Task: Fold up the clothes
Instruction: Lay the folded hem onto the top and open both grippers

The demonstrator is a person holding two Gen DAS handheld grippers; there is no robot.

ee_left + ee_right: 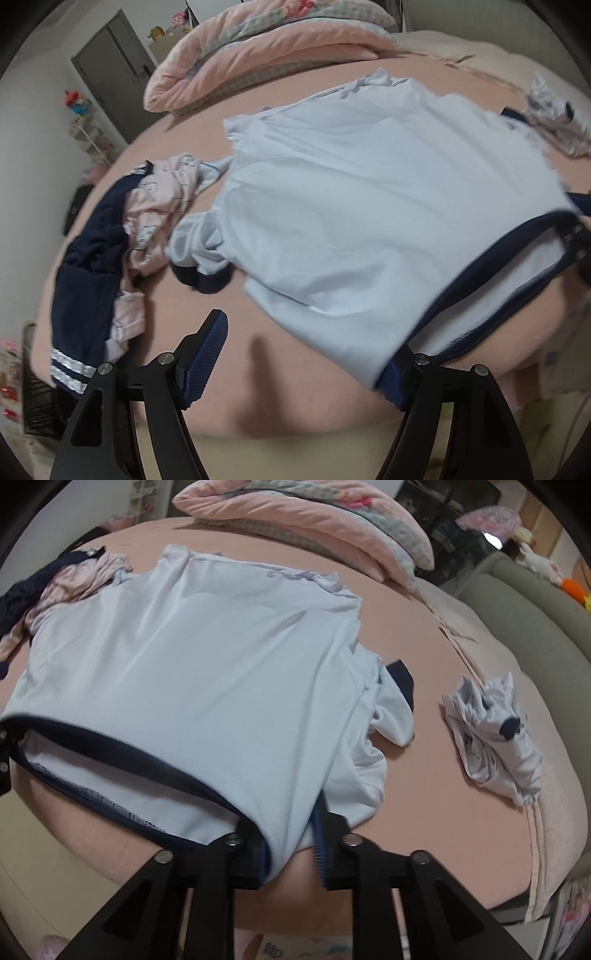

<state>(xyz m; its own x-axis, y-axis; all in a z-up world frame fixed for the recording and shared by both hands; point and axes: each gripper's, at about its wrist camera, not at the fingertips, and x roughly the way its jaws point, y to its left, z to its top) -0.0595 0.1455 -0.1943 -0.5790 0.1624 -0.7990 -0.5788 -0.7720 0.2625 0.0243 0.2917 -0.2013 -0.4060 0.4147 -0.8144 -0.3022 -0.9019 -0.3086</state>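
Pale blue shirt with navy hem lying flat on pink bed, hem end towards the tongs.

The pale blue knit shirt [192, 657] lies lengthwise away from the cameras, navy-trimmed hem nearest, far end towards the folded pink quilt [314, 513]. Left tongs [299, 369] stand wide apart, the shirt's corner draped over the right-hand pad only. Right tongs [291, 845] stand partly open with the hem corner hanging between the pads; whether they pinch it cannot be told. Crumpled clothes [122, 236] lie beside.

A pink bed [236, 362] carries a pale blue shirt [362, 206], a navy-and-pink heap [122, 229], a folded quilt [258, 55] and a crumpled white garment [495, 731].
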